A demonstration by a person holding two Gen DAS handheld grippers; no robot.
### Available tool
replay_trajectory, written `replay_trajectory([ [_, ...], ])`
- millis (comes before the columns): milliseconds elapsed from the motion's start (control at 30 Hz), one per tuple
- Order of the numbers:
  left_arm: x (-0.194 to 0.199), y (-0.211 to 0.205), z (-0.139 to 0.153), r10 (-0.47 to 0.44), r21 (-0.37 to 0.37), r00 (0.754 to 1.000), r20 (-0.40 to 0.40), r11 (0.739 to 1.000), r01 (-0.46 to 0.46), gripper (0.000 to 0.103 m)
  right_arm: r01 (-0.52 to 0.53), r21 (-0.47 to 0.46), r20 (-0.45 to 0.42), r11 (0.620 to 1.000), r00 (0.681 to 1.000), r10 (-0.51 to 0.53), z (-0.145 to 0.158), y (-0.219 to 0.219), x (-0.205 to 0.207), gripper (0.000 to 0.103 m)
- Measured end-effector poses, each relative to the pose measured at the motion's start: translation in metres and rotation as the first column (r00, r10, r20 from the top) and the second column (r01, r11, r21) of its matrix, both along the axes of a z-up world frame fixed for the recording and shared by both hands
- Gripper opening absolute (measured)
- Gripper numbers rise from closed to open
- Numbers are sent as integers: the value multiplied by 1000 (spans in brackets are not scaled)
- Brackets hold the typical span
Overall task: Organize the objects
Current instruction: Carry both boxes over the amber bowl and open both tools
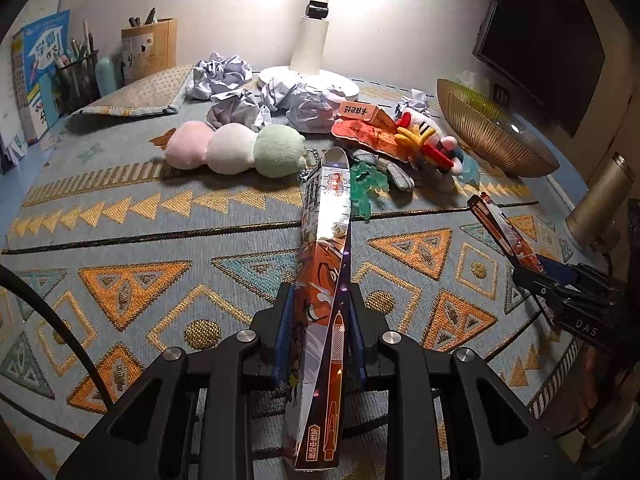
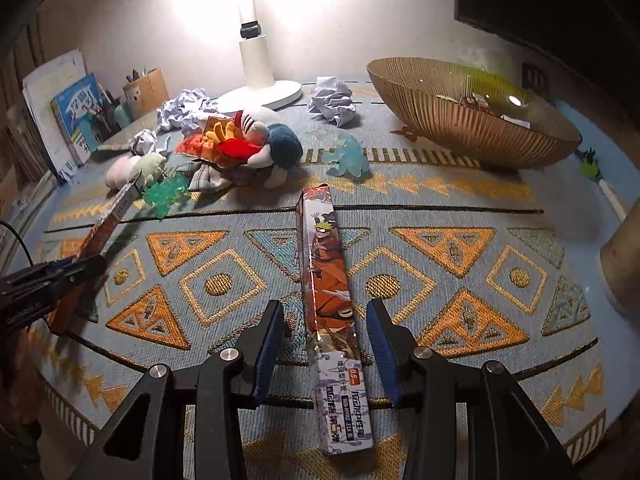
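Observation:
My left gripper [image 1: 320, 296] is shut on a long orange pen box [image 1: 326, 236], which sticks out forward over the patterned mat [image 1: 140, 200]. In the right wrist view that same box [image 2: 116, 208] shows at the left, in the left gripper [image 2: 86, 266]. A second long pen box [image 2: 326, 276] lies flat on the mat between the fingers of my right gripper [image 2: 325, 307]. The blue pads [image 2: 270, 344] stand clear of it on both sides, so this gripper is open. From the left wrist view the right gripper [image 1: 524, 270] and its box [image 1: 496, 220] sit at the right.
A gold ribbed bowl [image 2: 472, 120] stands at the back right. Plush toys [image 2: 256, 140], a three-ball plush [image 1: 236, 152], green and blue figures [image 2: 168, 192], crumpled paper [image 2: 332, 100] and a white lamp base [image 2: 260, 96] crowd the back. Books and pen holders [image 1: 76, 76] line the far left; a metal cylinder [image 1: 600, 200] stands right.

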State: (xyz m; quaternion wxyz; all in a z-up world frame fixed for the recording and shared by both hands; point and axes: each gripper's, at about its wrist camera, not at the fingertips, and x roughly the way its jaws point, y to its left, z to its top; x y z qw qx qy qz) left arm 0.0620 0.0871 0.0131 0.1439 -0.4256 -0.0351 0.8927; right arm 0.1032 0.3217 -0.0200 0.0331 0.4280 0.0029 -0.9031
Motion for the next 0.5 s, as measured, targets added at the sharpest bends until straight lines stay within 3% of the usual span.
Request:
replay_trajectory([
  [33, 0, 0, 0, -2, -6, 1000, -1, 1000, 2, 22, -8, 19, -9, 1000, 1000, 8, -1, -5, 0, 42],
  [100, 0, 2, 0, -4, -29, 1000, -3, 1000, 3, 22, -24, 34, -28, 999, 999, 25, -1, -15, 3, 20],
  [133, 1, 4, 0, -4, -45, 1000, -7, 999, 4, 22, -40, 24, -26, 999, 999, 41, -1, -19, 5, 18],
  [233, 6, 9, 3, -40, -56, 999, -16, 998, 39, 21, -124, -69, -18, 990, 992, 123, 0, -32, 12, 17],
  [333, 9, 7, 9, -50, 24, 999, -6, 998, 50, 21, -189, -253, -9, 949, 981, 193, 4, -31, 18, 17],
  [500, 7, 17, 38, -66, 58, 997, -44, 996, 68, 21, -196, -406, -64, 893, 980, 186, 29, -7, 24, 17],
])
